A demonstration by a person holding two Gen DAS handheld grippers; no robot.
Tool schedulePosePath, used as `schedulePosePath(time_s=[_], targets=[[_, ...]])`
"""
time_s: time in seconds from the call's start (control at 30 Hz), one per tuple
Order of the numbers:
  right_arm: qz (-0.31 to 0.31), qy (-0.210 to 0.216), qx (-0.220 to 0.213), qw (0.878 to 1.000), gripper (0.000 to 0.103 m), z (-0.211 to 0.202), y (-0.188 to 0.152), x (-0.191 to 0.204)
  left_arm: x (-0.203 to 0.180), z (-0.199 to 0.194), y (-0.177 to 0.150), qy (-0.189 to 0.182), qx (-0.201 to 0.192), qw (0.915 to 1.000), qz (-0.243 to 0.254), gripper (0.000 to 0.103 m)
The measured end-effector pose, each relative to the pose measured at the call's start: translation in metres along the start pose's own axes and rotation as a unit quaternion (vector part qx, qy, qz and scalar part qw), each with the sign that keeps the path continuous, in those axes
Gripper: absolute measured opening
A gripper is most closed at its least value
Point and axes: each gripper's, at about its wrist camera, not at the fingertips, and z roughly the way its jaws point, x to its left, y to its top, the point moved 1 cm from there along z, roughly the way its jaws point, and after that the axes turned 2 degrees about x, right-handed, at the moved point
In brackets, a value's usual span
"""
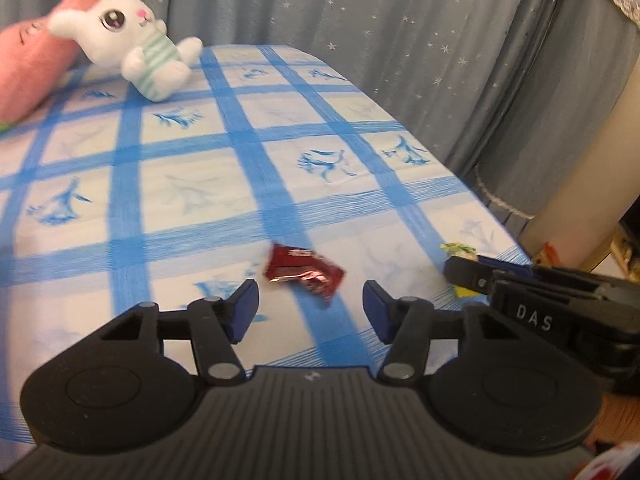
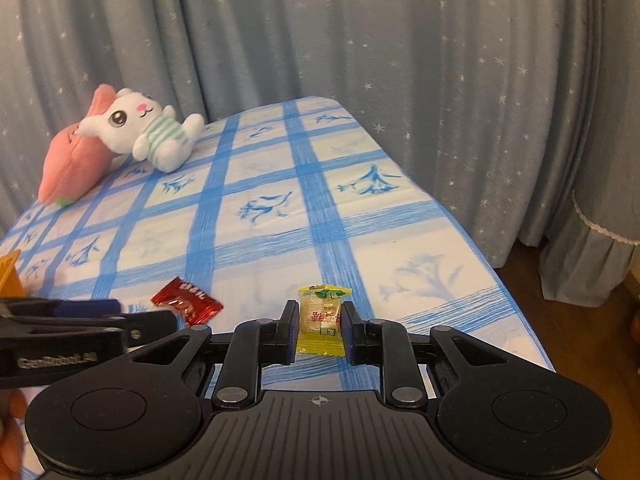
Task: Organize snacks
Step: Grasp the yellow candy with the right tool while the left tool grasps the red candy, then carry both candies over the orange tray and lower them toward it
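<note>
A red wrapped candy lies on the blue checked tablecloth, just ahead of my left gripper, which is open and empty. It also shows in the right wrist view. A yellow wrapped candy sits between the fingers of my right gripper, whose jaws stand close on both its sides. In the left wrist view the right gripper reaches in from the right, with the yellow candy partly hidden at its tip.
A white plush rabbit leans on a pink plush at the table's far left. Grey star-patterned curtains hang behind. The table's right edge drops to the floor. An orange object shows at the left.
</note>
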Motion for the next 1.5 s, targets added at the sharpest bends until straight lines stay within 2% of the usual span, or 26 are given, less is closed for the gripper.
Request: schedulePosePath(time_s=[0.37, 0.53, 0.6, 0.73, 1.1, 1.5], targets=[[0.012, -0.003, -0.001, 1.0, 0.022, 0.003, 0.002, -0.008, -0.005, 0.026, 0.011, 0.005, -0.018, 0.9995, -0.024, 0.053], [0.016, -0.005, -0.002, 1.0, 0.022, 0.004, 0.003, -0.01, -0.016, 0.031, 0.011, 0.035, -0.023, 0.999, 0.017, 0.036], [0.014, -0.006, -0.003, 1.0, 0.022, 0.004, 0.003, -0.01, -0.019, 0.031, 0.008, 0.053, -0.025, 0.9975, 0.041, 0.022], [0.014, -0.004, -0.003, 1.0, 0.022, 0.004, 0.003, -0.01, -0.017, 0.024, 0.002, 0.067, -0.022, 0.996, 0.054, 0.022], [-0.01, 0.017, -0.002, 1.0, 0.022, -0.018, -0.005, 0.012, -0.01, -0.04, -0.022, 0.078, -0.025, 0.9965, 0.016, 0.022], [-0.014, 0.034, 0.004, 0.999, 0.022, -0.087, -0.038, 0.046, -0.007, -0.129, -0.051, 0.096, -0.037, 0.9946, -0.013, 0.022]])
